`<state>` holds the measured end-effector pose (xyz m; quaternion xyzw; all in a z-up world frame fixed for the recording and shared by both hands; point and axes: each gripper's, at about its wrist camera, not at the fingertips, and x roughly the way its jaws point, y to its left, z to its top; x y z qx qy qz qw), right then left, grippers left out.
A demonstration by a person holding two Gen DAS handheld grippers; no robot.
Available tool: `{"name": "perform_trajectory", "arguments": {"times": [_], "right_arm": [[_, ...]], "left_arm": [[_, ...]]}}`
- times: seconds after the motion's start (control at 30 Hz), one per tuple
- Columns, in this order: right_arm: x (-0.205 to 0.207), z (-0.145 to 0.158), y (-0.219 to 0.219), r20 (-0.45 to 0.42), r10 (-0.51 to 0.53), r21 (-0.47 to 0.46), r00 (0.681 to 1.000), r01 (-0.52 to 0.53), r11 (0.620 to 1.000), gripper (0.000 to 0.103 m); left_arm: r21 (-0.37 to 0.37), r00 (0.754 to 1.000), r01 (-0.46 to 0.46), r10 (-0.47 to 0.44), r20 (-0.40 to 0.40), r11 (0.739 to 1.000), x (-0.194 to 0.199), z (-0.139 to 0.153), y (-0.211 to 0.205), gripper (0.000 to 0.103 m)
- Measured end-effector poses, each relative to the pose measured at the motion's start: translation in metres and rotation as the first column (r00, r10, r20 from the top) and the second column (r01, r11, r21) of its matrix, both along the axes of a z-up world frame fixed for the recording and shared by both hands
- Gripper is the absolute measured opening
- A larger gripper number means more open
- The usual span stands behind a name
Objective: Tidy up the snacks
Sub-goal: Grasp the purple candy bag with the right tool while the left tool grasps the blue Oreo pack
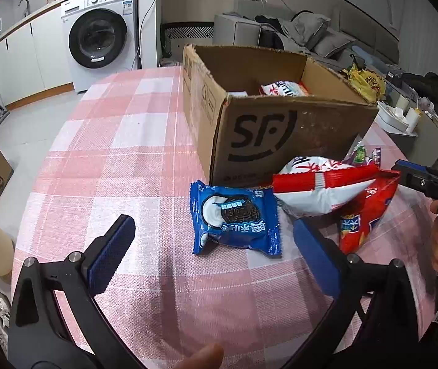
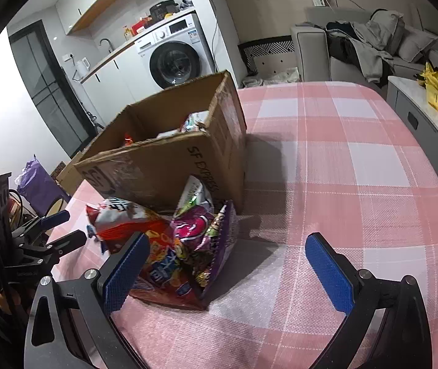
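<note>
Both grippers, left gripper (image 1: 209, 246) and right gripper (image 2: 228, 264), gape empty; tablecloth (image 2: 342, 160) bare rightward.

The tablecloth (image 1: 120, 141) on the table was woven cloth, pink-and-white checked, matt and slightly ribbed. The cardboard box (image 1: 280, 141) was brown corrugated paperboard, dull, frayed along its rim, with strips of shiny tape. The blue cookie packet (image 1: 237, 218) and the red-and-white snack bag (image 1: 320, 190) were glossy plastic film, crinkled. The purple snack bag (image 2: 197, 230) was shiny foil-like film. Each gripper's fingers carried blue textured pads (image 2: 329, 276) on matt black plastic arms with bright metal screws (image 1: 74, 256).
</note>
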<state>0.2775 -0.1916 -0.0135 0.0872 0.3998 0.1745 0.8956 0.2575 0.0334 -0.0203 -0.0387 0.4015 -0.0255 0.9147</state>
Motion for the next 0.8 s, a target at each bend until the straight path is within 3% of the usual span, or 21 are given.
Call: {"name": "perform_trajectory", "arguments": {"times": [0.6,0.8], "right_arm": [[0.036,-0.028,0.010,-0.080,0.036,0.017,0.996,-0.035,0.999,0.102],[0.042,-0.033,0.012,-0.096,0.052,0.024,0.994,-0.050,0.998,0.093]], "left_arm": [[-0.007,0.998,0.010,-0.010,-0.064,1.000,0.036,-0.033,0.001,0.103],[-0.011,0.997,0.002,-0.003,-0.079,1.000,0.050,-0.041,0.004,0.103]]}}
